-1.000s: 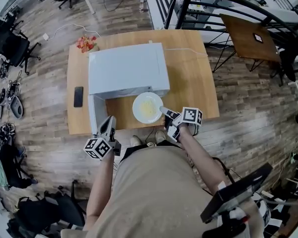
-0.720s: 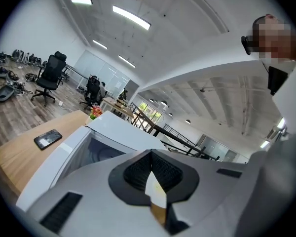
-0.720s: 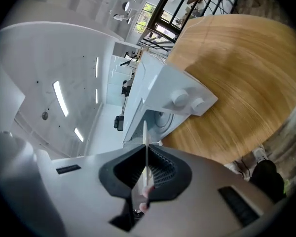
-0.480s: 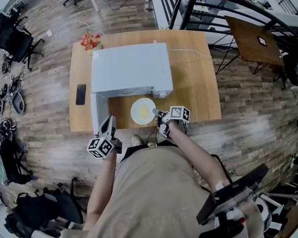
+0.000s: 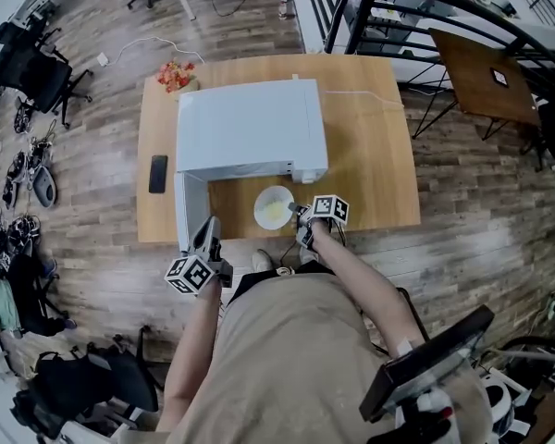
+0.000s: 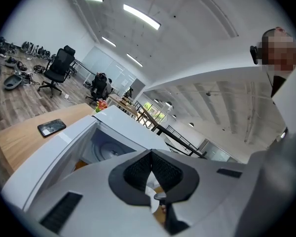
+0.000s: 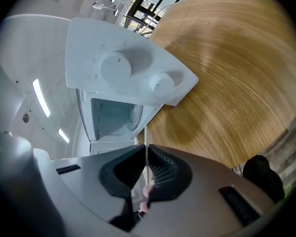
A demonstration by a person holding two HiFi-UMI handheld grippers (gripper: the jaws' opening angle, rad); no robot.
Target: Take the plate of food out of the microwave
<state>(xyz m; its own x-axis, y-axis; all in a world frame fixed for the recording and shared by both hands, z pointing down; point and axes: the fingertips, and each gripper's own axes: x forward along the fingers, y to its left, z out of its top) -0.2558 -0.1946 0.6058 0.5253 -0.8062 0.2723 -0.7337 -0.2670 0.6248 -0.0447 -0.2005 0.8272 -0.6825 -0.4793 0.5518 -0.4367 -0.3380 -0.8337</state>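
A white plate (image 5: 274,208) of pale yellow food is low over the wooden table (image 5: 370,155), just in front of the white microwave (image 5: 250,123). My right gripper (image 5: 299,212) is shut on the plate's right rim. In the right gripper view the rim (image 7: 146,141) shows edge-on between the pads. The microwave door (image 5: 190,213) stands open to the left, and the cavity (image 6: 104,149) with its glass turntable holds nothing. My left gripper (image 5: 206,226) hovers by the door's outer end, shut on nothing.
A black phone (image 5: 157,173) lies on the table left of the microwave. A small bunch of red flowers (image 5: 174,75) stands at the far left corner. Two knobs (image 7: 133,73) sit on the microwave's front. Office chairs and a second table surround the table.
The right gripper has come down and slightly back with the plate, which now looks smaller and closer to the tabletop. The left gripper has barely moved.
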